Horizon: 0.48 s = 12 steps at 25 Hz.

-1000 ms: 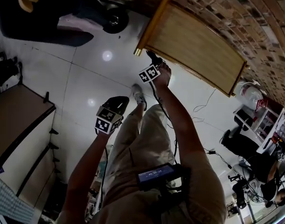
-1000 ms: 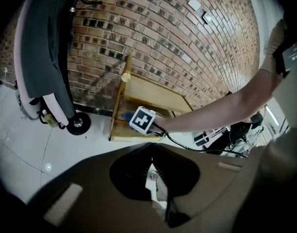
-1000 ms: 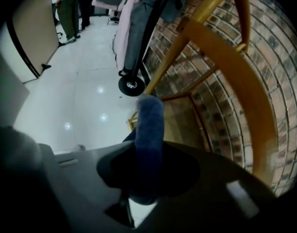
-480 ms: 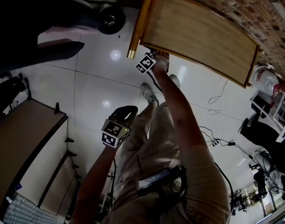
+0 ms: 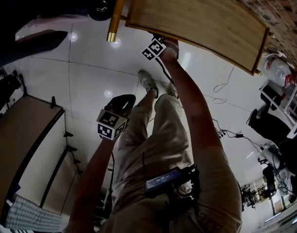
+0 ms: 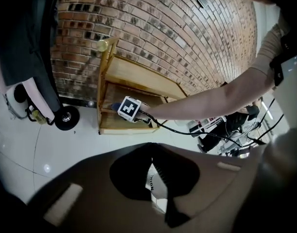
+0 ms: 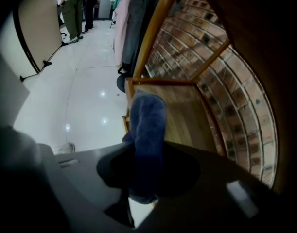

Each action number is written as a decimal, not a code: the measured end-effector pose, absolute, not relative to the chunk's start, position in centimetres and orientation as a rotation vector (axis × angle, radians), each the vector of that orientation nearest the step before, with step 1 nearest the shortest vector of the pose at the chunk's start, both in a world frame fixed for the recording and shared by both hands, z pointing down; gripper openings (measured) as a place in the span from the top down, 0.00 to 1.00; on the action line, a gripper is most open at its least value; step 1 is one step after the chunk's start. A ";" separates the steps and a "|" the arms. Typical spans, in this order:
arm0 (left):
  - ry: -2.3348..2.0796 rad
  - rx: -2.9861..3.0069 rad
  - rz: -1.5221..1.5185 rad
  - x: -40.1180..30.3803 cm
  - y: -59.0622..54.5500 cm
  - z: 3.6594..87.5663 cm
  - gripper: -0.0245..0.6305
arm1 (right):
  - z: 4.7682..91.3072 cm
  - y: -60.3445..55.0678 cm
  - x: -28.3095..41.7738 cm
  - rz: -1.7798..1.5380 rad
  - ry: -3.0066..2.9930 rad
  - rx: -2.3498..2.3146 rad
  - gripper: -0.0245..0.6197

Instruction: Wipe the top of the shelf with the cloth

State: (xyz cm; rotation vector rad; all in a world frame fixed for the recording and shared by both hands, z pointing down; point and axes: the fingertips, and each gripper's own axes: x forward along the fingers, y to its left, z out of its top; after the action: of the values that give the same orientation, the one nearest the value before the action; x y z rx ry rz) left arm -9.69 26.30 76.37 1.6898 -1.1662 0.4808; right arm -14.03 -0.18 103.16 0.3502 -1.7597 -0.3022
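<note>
The wooden shelf (image 5: 201,13) stands against a brick wall, its top board (image 6: 138,72) seen from above in the head view. My right gripper (image 5: 157,45) reaches in at the shelf's front left, just under the edge of the top board. It is shut on a dark blue cloth (image 7: 147,130), which sticks out over a lower shelf board (image 7: 180,115). In the left gripper view the right gripper's marker cube (image 6: 130,108) sits in front of that lower level. My left gripper (image 5: 120,105) hangs low over the floor, away from the shelf, jaws shut with nothing in them (image 6: 155,178).
A brass-capped shelf post (image 5: 116,13) rises at the front left corner. A wheeled rack with hanging clothes (image 6: 31,72) stands left of the shelf. A brown table (image 5: 22,135) is at the left, cables (image 5: 226,96) and equipment (image 5: 274,125) at the right.
The right gripper with the cloth has gone from the front corner of the shelf further in under the top board's edge. The left gripper has hardly moved.
</note>
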 end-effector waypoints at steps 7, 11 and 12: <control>-1.096 1.761 0.495 -2.4 21.6 75.8 0.96 | 103.1 -3.6 -1.2 -0.222 -1.707 0.369 0.81; -1.051 1.808 0.506 1.7 19.4 75.2 0.96 | 103.4 -5.6 7.4 -0.192 -1.654 0.410 0.81; -1.042 1.817 0.512 2.6 19.1 75.1 0.96 | 103.5 -6.0 9.4 -0.183 -1.642 0.423 0.81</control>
State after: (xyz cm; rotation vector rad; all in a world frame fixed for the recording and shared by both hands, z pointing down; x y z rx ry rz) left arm 2.57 19.06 75.08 1.8165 -1.0422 0.5123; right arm 9.40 -6.04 103.53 0.4231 -1.6420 -0.1830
